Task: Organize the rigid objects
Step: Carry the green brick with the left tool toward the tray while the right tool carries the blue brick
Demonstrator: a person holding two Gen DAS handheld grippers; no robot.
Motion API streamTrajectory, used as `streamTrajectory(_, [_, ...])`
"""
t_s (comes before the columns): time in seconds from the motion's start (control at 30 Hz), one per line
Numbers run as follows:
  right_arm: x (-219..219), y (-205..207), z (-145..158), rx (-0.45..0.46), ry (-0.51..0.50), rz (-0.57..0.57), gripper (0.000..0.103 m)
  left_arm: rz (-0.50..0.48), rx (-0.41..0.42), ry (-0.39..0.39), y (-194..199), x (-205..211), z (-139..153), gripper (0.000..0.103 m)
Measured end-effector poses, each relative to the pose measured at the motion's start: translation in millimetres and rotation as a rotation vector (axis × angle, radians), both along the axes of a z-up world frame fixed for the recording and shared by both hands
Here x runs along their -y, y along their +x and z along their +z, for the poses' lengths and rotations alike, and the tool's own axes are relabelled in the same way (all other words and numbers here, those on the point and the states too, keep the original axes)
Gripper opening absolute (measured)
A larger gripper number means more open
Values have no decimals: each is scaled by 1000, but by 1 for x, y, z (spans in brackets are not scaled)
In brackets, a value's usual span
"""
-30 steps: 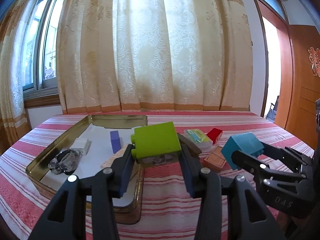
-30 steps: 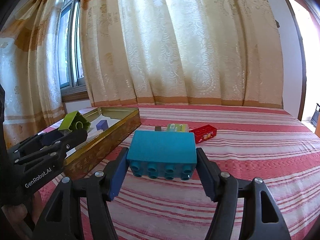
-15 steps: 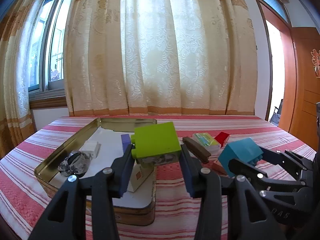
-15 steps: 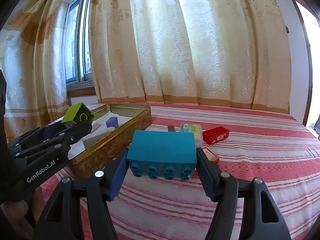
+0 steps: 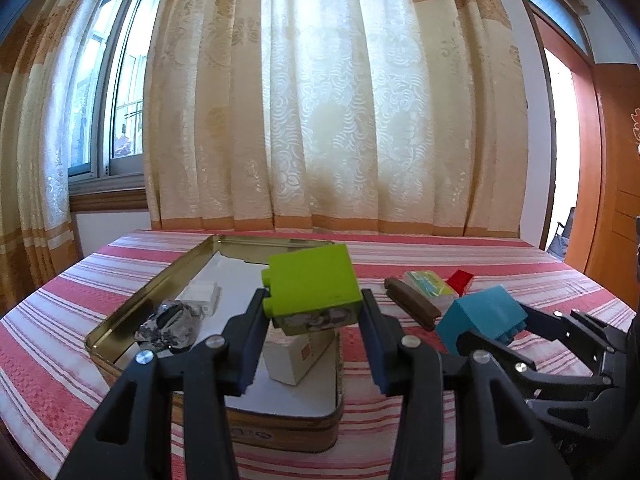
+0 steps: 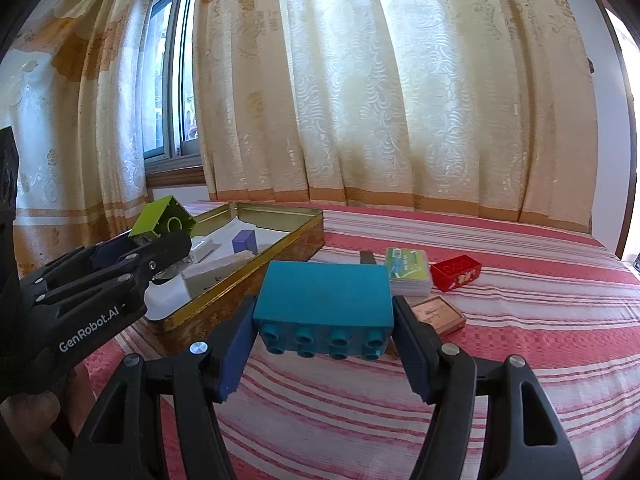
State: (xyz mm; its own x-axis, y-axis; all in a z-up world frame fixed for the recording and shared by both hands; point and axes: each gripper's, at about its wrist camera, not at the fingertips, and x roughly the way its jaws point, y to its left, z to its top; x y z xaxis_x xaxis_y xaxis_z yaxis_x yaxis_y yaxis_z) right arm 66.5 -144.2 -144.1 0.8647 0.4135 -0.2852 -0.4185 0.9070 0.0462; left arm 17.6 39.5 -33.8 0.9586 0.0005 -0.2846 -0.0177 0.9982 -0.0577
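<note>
My left gripper [image 5: 312, 320] is shut on a lime-green toy brick [image 5: 310, 284], held in the air over the near end of the gold metal tin [image 5: 132, 312]. Seen from the right wrist, that green brick [image 6: 162, 218] hangs above the tin [image 6: 248, 284]. My right gripper [image 6: 324, 332] is shut on a teal toy brick [image 6: 322, 300], studs facing the camera, above the striped cloth just right of the tin. From the left wrist view the teal brick [image 5: 480, 318] floats at the right.
The tin holds a white box [image 5: 290, 354], a crumpled foil lump [image 5: 168, 322], a white block [image 5: 202, 292] and a purple block [image 6: 244, 240]. On the cloth lie a red brick [image 6: 456, 272], a card pack [image 6: 408, 272], a brown flat box [image 6: 436, 314] and a dark bar [image 5: 412, 306].
Both grippers have drawn back toward the near side, so the tin and the table objects look farther and lower in view. Each still grips its brick.
</note>
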Motion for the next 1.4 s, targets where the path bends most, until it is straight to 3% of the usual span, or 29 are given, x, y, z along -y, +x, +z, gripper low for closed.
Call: streamTrajectory(1.4, [-54, -1, 1, -13, -44, 135, 67, 106, -8, -54, 0, -57, -2, 44])
